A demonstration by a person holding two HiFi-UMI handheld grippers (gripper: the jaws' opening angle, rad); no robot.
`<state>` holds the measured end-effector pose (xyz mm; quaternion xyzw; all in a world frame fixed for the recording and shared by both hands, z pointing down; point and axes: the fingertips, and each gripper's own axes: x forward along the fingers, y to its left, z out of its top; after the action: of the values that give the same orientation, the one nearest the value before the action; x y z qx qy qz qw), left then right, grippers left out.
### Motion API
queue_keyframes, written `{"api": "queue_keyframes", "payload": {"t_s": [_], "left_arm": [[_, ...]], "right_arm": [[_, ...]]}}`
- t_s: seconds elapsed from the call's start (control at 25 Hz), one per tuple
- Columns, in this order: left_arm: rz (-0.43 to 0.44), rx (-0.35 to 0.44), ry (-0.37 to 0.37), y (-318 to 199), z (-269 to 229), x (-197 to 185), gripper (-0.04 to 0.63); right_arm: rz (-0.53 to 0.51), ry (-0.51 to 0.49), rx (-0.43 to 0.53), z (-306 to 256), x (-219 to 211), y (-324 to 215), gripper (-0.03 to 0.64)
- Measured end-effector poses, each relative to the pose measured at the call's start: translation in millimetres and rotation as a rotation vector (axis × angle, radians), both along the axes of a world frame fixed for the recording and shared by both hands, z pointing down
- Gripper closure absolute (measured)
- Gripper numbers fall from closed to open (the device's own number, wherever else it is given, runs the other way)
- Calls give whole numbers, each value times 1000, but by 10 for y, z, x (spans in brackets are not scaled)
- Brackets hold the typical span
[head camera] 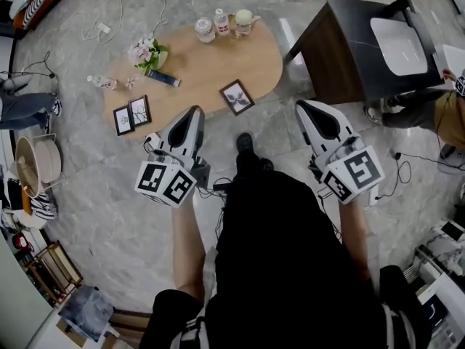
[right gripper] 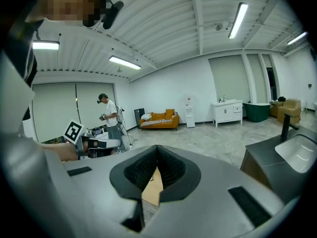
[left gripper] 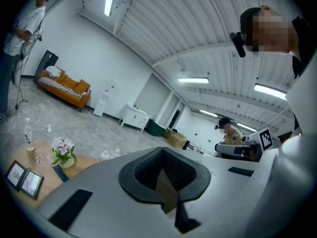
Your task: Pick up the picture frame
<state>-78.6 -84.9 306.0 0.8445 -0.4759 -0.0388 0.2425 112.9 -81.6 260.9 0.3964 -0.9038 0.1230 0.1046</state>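
A black picture frame (head camera: 237,97) with a leaf print lies near the front edge of the oval wooden table (head camera: 254,64). A hinged pair of black frames (head camera: 132,115) lies at the table's left end, also seen in the left gripper view as the pair of frames (left gripper: 24,177). My left gripper (head camera: 196,110) hovers over the floor just short of the table, between the two, shut and empty, as the left gripper (left gripper: 162,151) in its own view shows. My right gripper (head camera: 303,105) is off the table's right end, its jaws together with nothing held; the right gripper (right gripper: 157,150) looks the same in its own view.
On the table stand a flower pot (head camera: 147,53), a dark blue flat object (head camera: 163,78), a small lying bottle (head camera: 104,82) and jars and a bottle (head camera: 221,22) at the back. A dark cabinet with a white sink (head camera: 363,46) stands right. People are at both sides; cables cross the floor.
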Motion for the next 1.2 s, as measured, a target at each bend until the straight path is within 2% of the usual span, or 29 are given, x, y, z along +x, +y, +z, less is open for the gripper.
{"api": "queue_keyframes", "payload": {"t_s": [0.28, 0.52, 0.76, 1.12, 1.2], "left_arm": [[53, -81, 31, -319, 388, -57, 581], [113, -151, 41, -453, 819, 62, 580], [176, -235, 51, -501, 1394, 252, 580], [203, -372, 95, -539, 2342, 466, 577], [197, -396, 121, -522, 2527, 499, 556]], "right_arm": [[27, 14, -66, 210, -133, -202, 604], [48, 22, -123, 466, -139, -328, 604], [27, 24, -174, 735, -186, -389, 604], [44, 44, -241, 1125, -123, -501, 604], [47, 47, -260, 1242, -109, -503, 604]]}}
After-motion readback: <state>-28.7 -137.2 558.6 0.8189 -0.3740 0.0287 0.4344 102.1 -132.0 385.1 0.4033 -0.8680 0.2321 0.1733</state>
